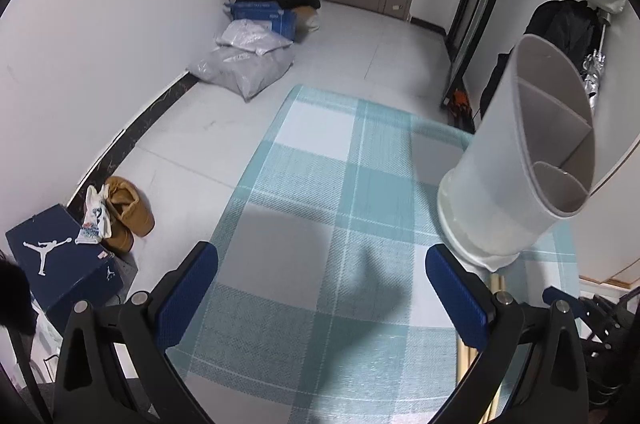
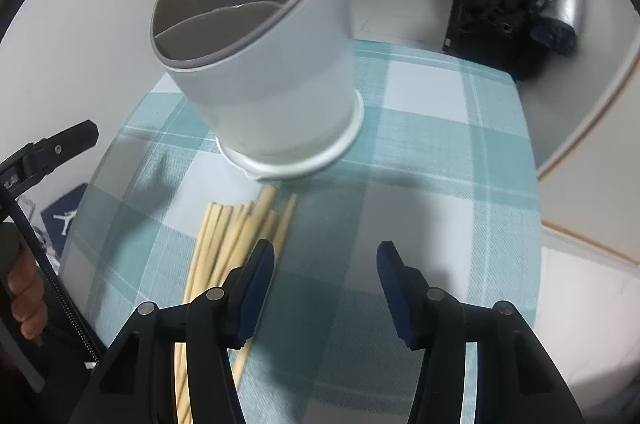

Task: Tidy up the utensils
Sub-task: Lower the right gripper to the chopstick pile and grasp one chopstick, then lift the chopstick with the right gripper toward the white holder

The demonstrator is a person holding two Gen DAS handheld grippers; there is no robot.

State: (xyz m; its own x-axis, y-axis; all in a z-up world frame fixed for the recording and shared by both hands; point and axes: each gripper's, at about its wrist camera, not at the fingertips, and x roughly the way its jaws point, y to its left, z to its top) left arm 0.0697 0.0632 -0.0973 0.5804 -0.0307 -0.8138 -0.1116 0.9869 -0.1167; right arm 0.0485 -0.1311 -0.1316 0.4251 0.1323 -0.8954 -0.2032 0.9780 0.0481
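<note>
Two hand-held grippers are seen released: left hand-held gripper (image 1: pixel 320 288), right hand-held gripper (image 2: pixel 326 264). Wooden chopsticks (image 2: pixel 224 240) are laid beside the divided utensil holder (image 2: pixel 264 64) on the checked surface (image 2: pixel 440 152).

Chopsticks (image 2: pixel 236 240): near ends hidden under the right tongs' (image 2: pixel 326 288) left finger and cut by the bottom edge; count unclear. In the left wrist view only short pieces show at 5 o'clock.
Utensil holder (image 2: pixel 260 64): motion-blurred; compartment bottoms unseen.
Hand (image 2: pixel 26 298) at 8 o'clock: cut off by the edge.
</note>
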